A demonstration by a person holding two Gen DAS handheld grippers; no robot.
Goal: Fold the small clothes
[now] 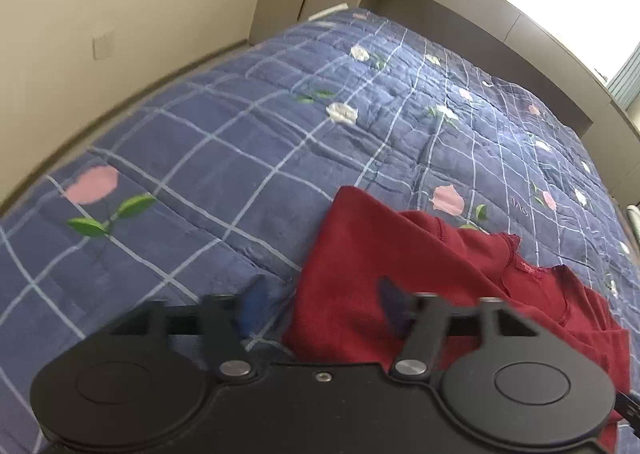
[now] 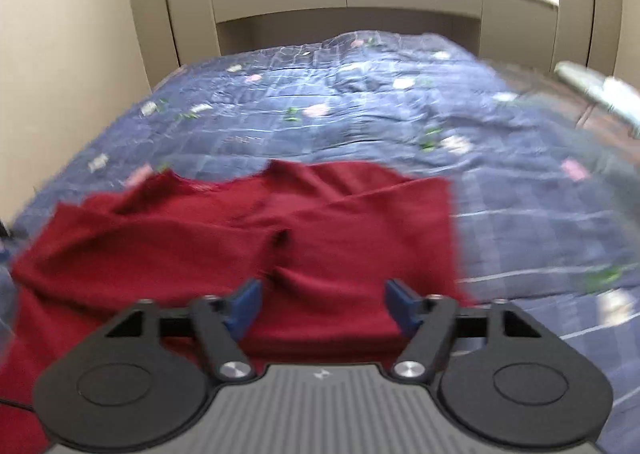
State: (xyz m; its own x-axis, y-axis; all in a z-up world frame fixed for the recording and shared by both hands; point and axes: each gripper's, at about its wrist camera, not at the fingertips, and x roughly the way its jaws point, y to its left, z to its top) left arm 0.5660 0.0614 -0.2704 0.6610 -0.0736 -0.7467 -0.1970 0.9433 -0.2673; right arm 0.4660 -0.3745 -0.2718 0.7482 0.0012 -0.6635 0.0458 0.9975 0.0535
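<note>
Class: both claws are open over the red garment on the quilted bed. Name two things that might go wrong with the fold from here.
1. The red garment lies rumpled with raised creases; folding now would likely trap them.
2. The left claw straddles the garment's edge, one finger over the quilt, so closing may pinch bedding too.

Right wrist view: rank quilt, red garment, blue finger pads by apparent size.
1. Blue checked quilt, fills most of the view.
2. Red garment, spread over the lower left.
3. Blue finger pads of the right gripper, smallest even though nearest the camera; the two pads look alike.
</note>
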